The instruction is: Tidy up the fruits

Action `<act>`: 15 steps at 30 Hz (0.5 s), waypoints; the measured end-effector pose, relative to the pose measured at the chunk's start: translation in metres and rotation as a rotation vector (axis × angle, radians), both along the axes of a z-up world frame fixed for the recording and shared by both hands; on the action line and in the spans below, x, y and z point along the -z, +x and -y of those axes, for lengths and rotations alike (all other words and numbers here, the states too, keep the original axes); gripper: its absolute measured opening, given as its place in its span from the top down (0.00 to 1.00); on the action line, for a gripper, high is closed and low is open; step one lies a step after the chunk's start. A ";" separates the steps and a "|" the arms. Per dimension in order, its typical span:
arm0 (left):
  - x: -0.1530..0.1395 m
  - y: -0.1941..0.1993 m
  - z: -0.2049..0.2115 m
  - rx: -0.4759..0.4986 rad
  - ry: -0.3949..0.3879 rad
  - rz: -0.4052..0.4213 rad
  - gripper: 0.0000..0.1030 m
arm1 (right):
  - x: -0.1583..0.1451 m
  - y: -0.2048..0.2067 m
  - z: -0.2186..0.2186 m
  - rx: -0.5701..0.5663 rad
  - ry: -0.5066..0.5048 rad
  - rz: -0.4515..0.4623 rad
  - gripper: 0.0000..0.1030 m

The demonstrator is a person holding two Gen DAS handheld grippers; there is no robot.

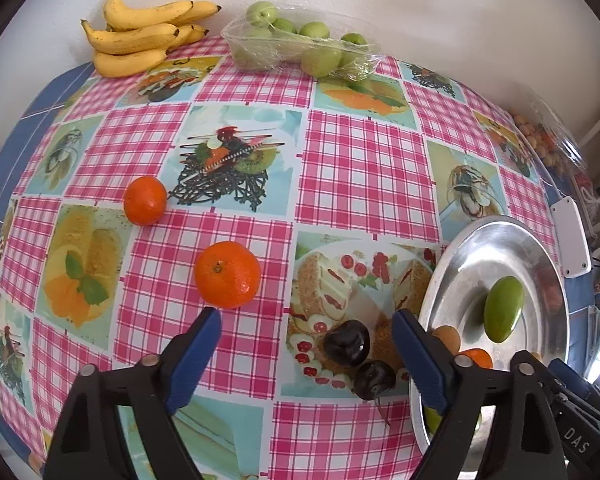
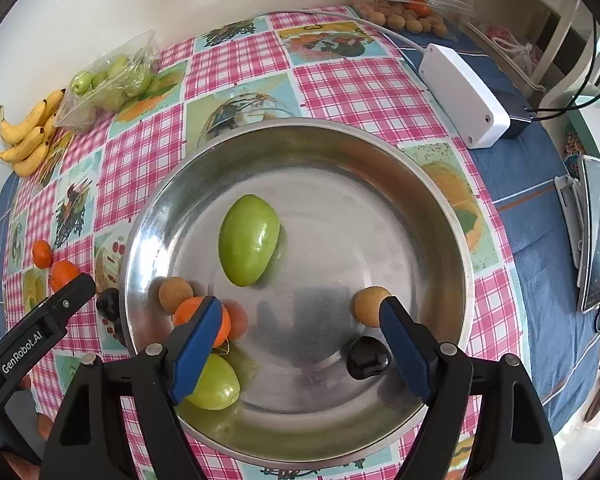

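Note:
My left gripper [image 1: 306, 320] hangs open over the tablecloth. Two dark cherries [image 1: 347, 342] lie on the cloth between its blue fingers, untouched. Two tangerines [image 1: 228, 274] rest on the cloth just beyond its left finger. My right gripper [image 2: 300, 308] stands open above the metal plate [image 2: 300, 124] with nothing between its pads. In the plate lie a green fruit [image 2: 249, 240], a second green one [image 2: 214, 386], a tangerine [image 2: 202, 320], two small brown round fruits [image 2: 370, 306] and a dark cherry [image 2: 368, 358]. The plate's left rim [image 1: 500, 224] is beside my left gripper's right finger.
Bananas [image 1: 140, 36] and a clear tray of green fruits [image 1: 300, 44] lie by the far wall. A white box with a cable [image 2: 464, 94], a clear box of brown fruits [image 2: 412, 16] and a phone on a stand [image 2: 594, 232] sit right of the plate.

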State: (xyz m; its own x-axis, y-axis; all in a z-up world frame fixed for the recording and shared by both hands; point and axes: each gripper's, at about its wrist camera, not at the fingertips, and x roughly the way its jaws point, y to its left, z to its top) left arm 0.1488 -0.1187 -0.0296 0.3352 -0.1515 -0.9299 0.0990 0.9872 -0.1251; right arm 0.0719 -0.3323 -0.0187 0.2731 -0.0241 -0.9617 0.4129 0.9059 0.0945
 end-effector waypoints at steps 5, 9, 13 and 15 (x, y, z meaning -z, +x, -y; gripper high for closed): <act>-0.001 0.000 -0.003 -0.022 0.032 0.032 0.00 | -0.003 -0.001 0.001 0.009 -0.006 0.019 0.01; 0.000 0.001 -0.008 -0.043 0.045 0.035 0.00 | -0.006 -0.002 0.000 0.013 -0.006 0.038 0.00; 0.001 0.001 -0.009 -0.047 0.051 0.036 0.00 | -0.005 -0.002 0.000 0.017 -0.003 0.036 0.00; 0.001 0.001 -0.008 -0.044 0.052 0.036 0.00 | -0.004 -0.002 0.001 0.020 -0.004 0.033 0.00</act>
